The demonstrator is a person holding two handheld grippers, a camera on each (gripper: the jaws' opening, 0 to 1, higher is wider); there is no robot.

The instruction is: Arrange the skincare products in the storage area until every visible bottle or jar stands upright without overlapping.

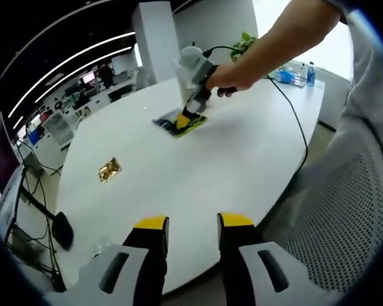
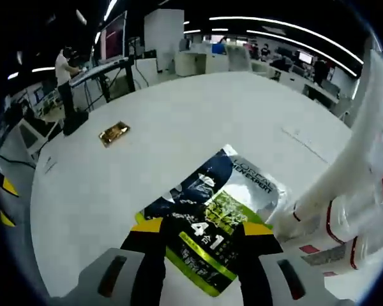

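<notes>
Left gripper: In the left gripper view we see the left gripper (image 1: 193,223) low over the near edge of the white table (image 1: 179,172). Its yellow-tipped jaws stand spread, with nothing between them.
Right gripper: In the right gripper view the right gripper (image 2: 203,228) sits directly over the sachet packs. Its jaws stand apart, one on each side of the top pack. We cannot tell whether the pads touch the pack. In the left gripper view we see the same gripper (image 1: 190,115) held by a hand (image 1: 230,78) at the far side of the table, tips down on the packs.
Sachet packs: In the right gripper view we see a green and black pack (image 2: 207,245) printed with "4 1" lying flat and overlapping a dark blue and silver pack (image 2: 233,175). In the left gripper view the packs (image 1: 180,123) lie near the table centre, far from the left gripper.
White tubes: In the right gripper view we see white tubes with red bands (image 2: 335,220) lying on their sides just right of the packs.
Gold item: A small gold packet (image 2: 113,132) lies flat on the table, well apart from the packs.
Background: In the left gripper view we see water bottles (image 1: 310,73) at the far table edge and a cable (image 1: 293,115) running across the top.
</notes>
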